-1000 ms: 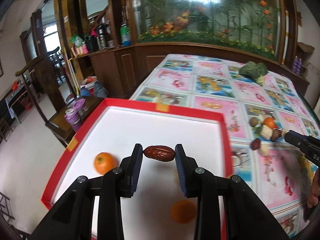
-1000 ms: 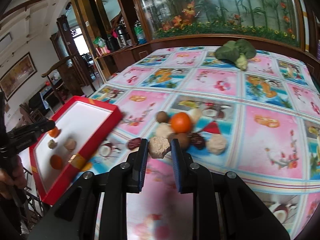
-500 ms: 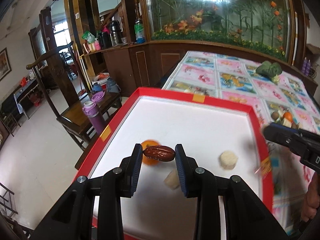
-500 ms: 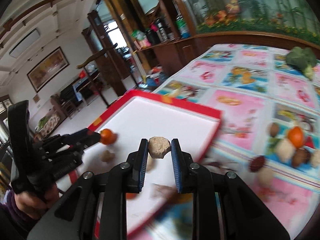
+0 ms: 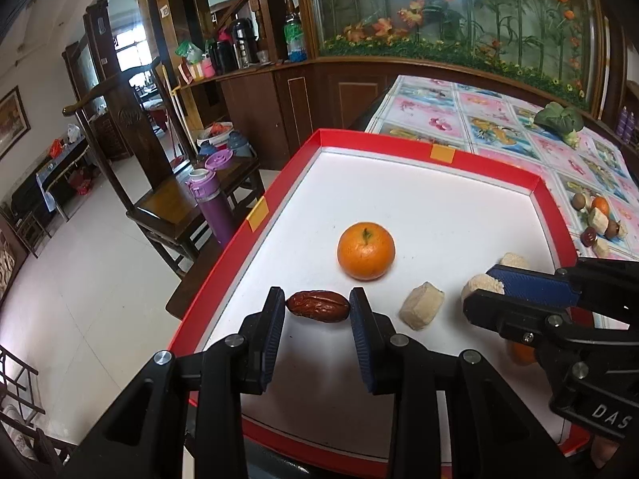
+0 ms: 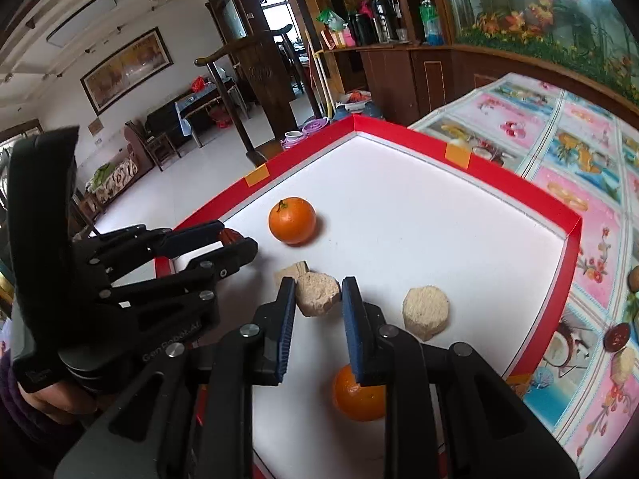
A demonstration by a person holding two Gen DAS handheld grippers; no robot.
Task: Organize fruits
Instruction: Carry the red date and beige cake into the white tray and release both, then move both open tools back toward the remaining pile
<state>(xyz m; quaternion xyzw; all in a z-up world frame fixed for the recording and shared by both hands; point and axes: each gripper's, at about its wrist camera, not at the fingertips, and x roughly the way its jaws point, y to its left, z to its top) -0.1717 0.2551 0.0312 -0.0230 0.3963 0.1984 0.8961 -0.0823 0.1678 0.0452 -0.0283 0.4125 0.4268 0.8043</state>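
A floral-clothed worktop (image 5: 499, 111) carries a red tray (image 5: 399, 151). Left view: the left tongs (image 5: 317, 311), lower than before, pinch a date (image 5: 317, 306) near an orange (image 5: 366, 250). Right view: the right tongs (image 6: 318, 299), now over the tray, grip a beige chunk (image 6: 318, 293).

The right tool (image 6: 318, 297) half covers a second orange (image 6: 355, 399), and the red tray's (image 5: 399, 149) near rim is cut off.

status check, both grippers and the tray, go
Left gripper shut on red date, right gripper shut on beige chunk, both over red tray. Nothing blocking.
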